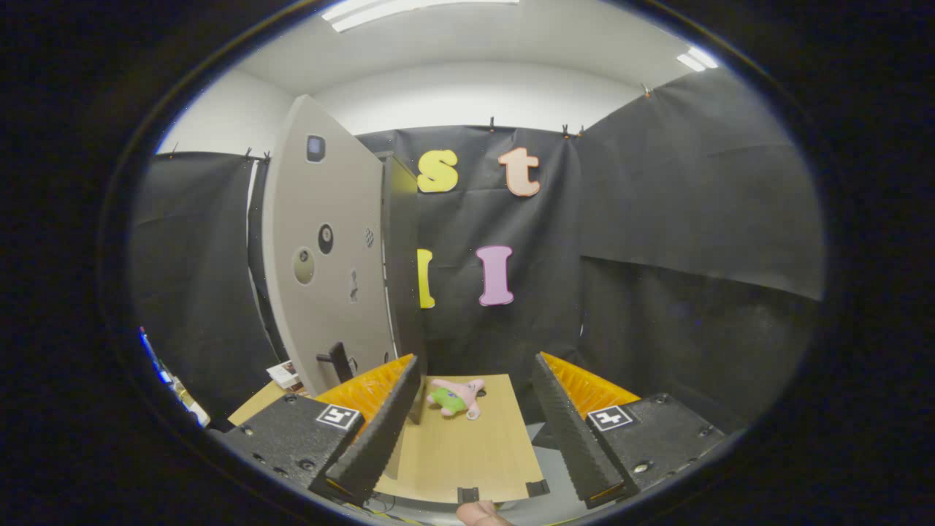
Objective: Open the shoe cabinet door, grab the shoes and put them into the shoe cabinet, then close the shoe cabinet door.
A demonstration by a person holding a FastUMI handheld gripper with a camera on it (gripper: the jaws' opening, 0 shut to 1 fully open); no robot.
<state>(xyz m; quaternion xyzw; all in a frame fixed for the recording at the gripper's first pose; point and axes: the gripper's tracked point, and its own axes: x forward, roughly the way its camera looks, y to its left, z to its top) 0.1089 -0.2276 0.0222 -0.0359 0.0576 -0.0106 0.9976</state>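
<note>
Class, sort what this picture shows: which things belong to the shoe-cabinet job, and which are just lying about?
Part of the job:
- shoe cabinet, left of the fingers
- its door, swung open, dark handle low down
- gripper, fingers apart, holding nothing

Just lying about:
- pink and green plush toy on the wooden table, ahead between the fingers
- printed papers by the door's foot

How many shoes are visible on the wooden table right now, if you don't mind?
1: a pink shoe lies on the table, just ahead of the open gripper, right of the cabinet door. Others may be hidden.
</note>
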